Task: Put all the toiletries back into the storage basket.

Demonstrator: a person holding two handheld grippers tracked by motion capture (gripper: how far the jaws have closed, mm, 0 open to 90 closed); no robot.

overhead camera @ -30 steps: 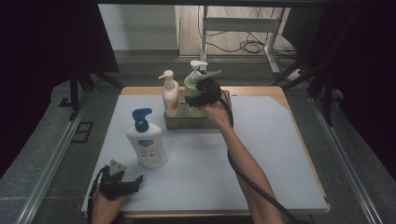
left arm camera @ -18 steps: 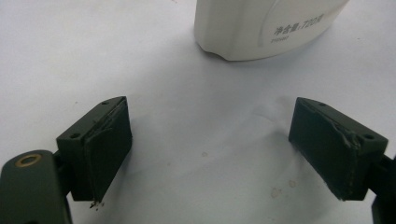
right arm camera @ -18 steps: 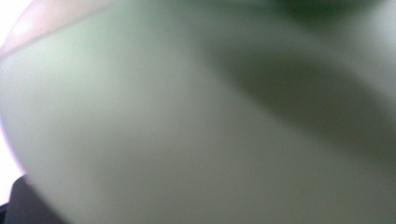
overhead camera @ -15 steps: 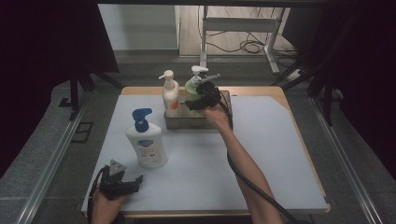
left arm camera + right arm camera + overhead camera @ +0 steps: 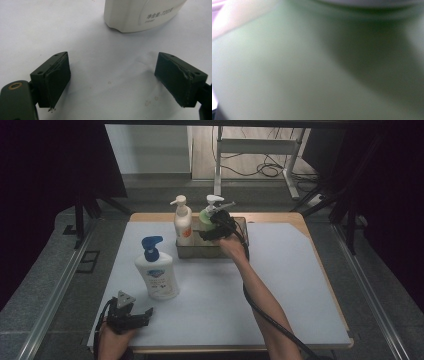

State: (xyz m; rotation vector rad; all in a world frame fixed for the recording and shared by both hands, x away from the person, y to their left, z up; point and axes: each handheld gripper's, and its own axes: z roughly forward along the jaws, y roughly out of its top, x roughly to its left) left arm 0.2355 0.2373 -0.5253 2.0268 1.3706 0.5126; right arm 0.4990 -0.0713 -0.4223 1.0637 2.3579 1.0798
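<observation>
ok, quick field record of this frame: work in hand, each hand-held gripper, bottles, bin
work: green pump bottle at the grey bin, right side
right hand-held gripper: up against the green bottle; its own view is green surface at close range; grip can't be confirmed
left hand-held gripper: jaws open, nothing between, low over the white mat at the near left
bin contents: white bottle with orange label, green bottle beside it
outside bin: white bottle with blue pump, upright on the mat
</observation>
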